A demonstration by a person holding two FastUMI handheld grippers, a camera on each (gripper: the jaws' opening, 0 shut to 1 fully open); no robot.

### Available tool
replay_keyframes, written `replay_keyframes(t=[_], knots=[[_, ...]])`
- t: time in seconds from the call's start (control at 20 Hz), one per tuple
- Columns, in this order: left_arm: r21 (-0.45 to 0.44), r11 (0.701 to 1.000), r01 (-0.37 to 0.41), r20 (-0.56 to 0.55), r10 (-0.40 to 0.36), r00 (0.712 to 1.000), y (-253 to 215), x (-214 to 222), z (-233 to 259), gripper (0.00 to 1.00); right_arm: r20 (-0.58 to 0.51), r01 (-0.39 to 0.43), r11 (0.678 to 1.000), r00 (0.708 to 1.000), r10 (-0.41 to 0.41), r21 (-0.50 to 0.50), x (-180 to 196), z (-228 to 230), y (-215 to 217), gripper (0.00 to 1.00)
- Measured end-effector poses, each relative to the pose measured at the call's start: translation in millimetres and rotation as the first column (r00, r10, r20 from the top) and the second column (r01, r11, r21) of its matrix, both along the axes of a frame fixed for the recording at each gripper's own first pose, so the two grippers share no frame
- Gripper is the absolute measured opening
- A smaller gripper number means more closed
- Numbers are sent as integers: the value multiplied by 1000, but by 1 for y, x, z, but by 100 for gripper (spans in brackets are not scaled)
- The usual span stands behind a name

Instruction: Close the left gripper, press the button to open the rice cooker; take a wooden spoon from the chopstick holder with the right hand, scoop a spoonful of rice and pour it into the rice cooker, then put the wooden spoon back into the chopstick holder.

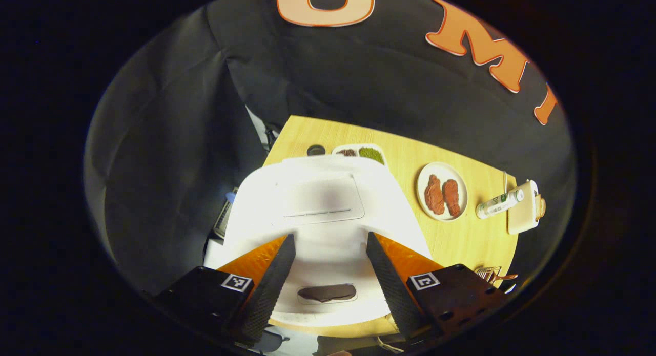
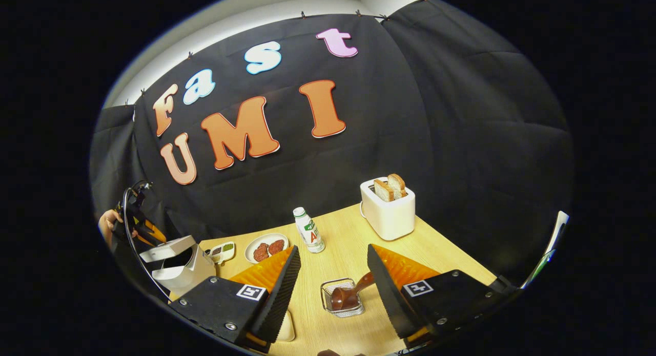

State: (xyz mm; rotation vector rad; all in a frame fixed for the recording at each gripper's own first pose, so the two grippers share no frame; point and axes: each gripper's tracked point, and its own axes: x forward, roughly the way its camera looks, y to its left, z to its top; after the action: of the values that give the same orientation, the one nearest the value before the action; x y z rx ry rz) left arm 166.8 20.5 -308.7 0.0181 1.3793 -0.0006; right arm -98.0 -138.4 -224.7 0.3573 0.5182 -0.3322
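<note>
The left tool (image 1: pixel 328 253) stands with its fingers spread apart and nothing between them, poised over the white rice cooker (image 1: pixel 318 212); the dark oval release button (image 1: pixel 327 292) lies at the cooker's front edge, between the finger bases in the left gripper view. The right gripper view shows the lid (image 2: pixel 166 248) lifted at a tilt off the body, so the opening step appears to be done or nearly so; I cannot tell whether the lid is latched fully back. The right tool (image 2: pixel 333 266) is likewise apart and empty, hanging above the table (image 2: pixel 359 233) with the wire chopstick holder (image 2: pixel 342 297) lying just ahead between its fingers. The wooden spoon (image 2: pixel 348 294) rests in that holder, bowl down, handle slanting up toward the right finger. Judged step in hand: taking the spoon. Recommended practice: descend in line with the handle, close across its narrow shaft well above the bowl, and lift along the slant so the light mesh basket is not dragged. Materials: the cooker is smooth, glossy moulded plastic with rounded corners; the spoon is dark, polished wood with a rounded bowl; the holder is thin open wire, rectangular; the table is pale wood grain. Farther off stand a plastic bottle (image 2: pixel 309 230), a plate of reddish meat pieces (image 2: pixel 266 248), and a white toaster (image 2: pixel 388 210) holding bread.
</note>
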Motion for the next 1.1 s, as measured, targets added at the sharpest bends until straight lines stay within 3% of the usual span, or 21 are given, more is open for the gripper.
replay_keyframes(t=[0.2, 0.4, 0.55, 0.75, 0.85, 0.95, 1.1], knots=[[19, 999, -38, -136, 40, 990, -8, -31, -34, 94, -13, -22, 999, 1000, 21, -27, 3, -2, -1, 82], [22, 999, -43, -121, 45, 992, -7, -28, -35, 95, -8, -42, 999, 999, 41, -31, 5, 4, 2, 82], [14, 998, -61, -59, 61, 996, -8, -33, -29, 94, 6, -62, 997, 998, 62, -47, 12, 12, 6, 82], [5, 1000, -6, 132, 6, 991, -8, -32, 12, 94, 30, -107, 988, 993, 110, -108, 33, 33, 14, 82], [3, 1000, -12, 285, 10, 958, -3, -25, 49, 95, 75, -108, 981, 990, 121, -163, 49, 53, 17, 82], [-52, 997, -53, 401, 69, 913, -3, -31, 85, 94, 127, -91, 969, 984, 123, -228, 62, 71, 18, 82], [-66, 997, -39, 602, 70, 795, 5, -34, 131, 93, 173, -97, 950, 973, 154, -298, 80, 88, 31, 82]])
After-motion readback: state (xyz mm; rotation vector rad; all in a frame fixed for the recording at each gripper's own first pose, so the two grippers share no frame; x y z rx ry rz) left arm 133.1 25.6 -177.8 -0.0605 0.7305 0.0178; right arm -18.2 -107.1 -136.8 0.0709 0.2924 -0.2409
